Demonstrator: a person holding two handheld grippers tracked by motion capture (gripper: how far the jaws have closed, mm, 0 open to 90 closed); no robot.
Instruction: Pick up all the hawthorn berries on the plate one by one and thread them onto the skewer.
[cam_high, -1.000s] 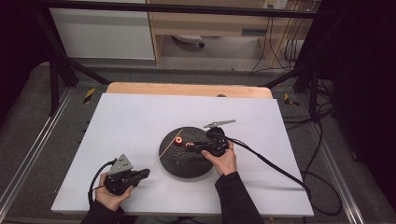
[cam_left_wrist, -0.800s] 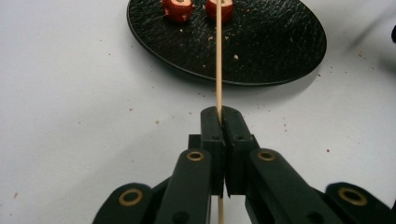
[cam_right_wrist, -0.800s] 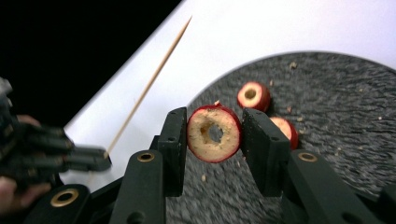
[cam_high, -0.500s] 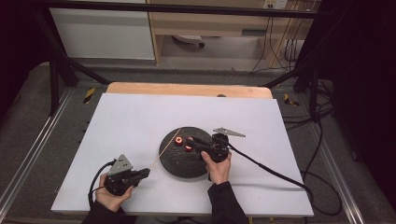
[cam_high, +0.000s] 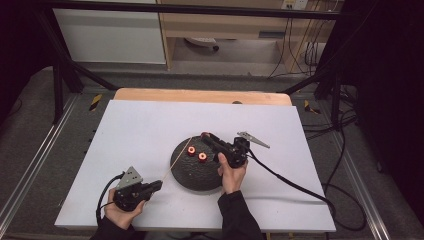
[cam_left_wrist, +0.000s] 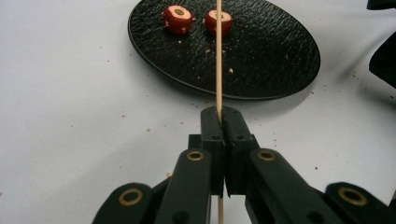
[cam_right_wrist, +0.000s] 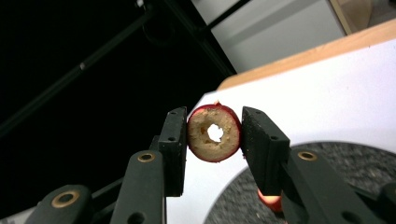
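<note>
at the lower left of the white desk (cam_high: 150, 130), the left gripper (cam_high: 156, 186) rests low in the person's left hand (cam_high: 120, 212), its jaws pressed together on a thin, pale wooden skewer (cam_left_wrist: 218, 56). the skewer slants up and right from the jaws, with its far end over the round, black, rough-textured plate (cam_high: 195, 175) at the middle of the desk. two red, cored fruit rings (cam_left_wrist: 177, 18) lie side by side on the plate's far part, just beside the skewer's line. over the plate's far right edge, the right gripper (cam_right_wrist: 214, 135) is held in the person's right hand (cam_high: 231, 175), clamped on a third red ring of fruit with pale flesh and a hole through its core (cam_right_wrist: 214, 133), lifted clear of the plate.
</note>
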